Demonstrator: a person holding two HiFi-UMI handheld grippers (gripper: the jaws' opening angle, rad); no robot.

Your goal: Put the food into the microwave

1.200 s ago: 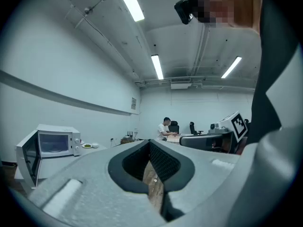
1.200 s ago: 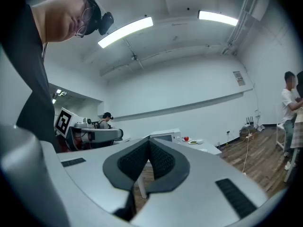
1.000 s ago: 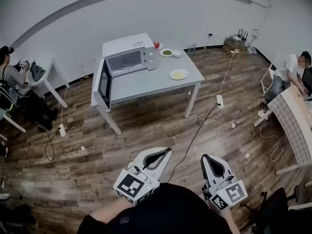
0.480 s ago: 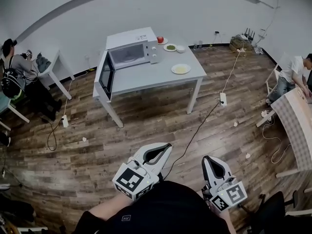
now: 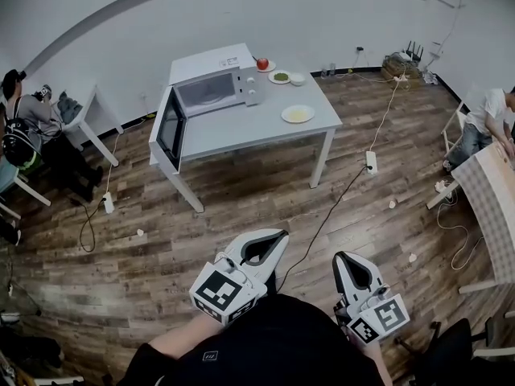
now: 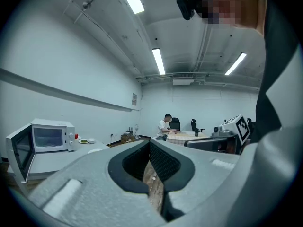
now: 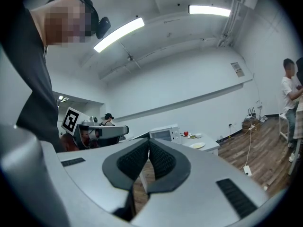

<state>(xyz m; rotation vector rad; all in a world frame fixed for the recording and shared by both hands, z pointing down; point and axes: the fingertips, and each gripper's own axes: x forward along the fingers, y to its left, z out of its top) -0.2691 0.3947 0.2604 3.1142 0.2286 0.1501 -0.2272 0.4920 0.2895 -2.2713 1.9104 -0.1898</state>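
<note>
A white microwave (image 5: pixel 213 87) stands at the back left of a grey table (image 5: pixel 241 131), its door (image 5: pixel 170 135) swung wide open. On the table lie a plate of yellow food (image 5: pixel 297 113), a plate of green food (image 5: pixel 280 77), a small white bowl (image 5: pixel 298 79) and a red fruit (image 5: pixel 262 63). My left gripper (image 5: pixel 279 235) and right gripper (image 5: pixel 341 257) hang over the wooden floor, far short of the table and pointing level. The left gripper (image 6: pixel 149 142) is shut on nothing. The right gripper (image 7: pixel 148 141) has its tips still together, just beginning to part, and is empty.
Cables and a power strip (image 5: pixel 371 162) run over the floor to the right of the table. One person (image 5: pixel 32 119) sits by a small white table (image 5: pixel 88 107) at the left. Another person (image 5: pixel 487 115) sits at a wooden table (image 5: pixel 495 191) on the right.
Both grippers have crept a little forward toward the table, the left one more visibly. Their jaws look the same. The table and microwave have shifted slightly in the head view.
</note>
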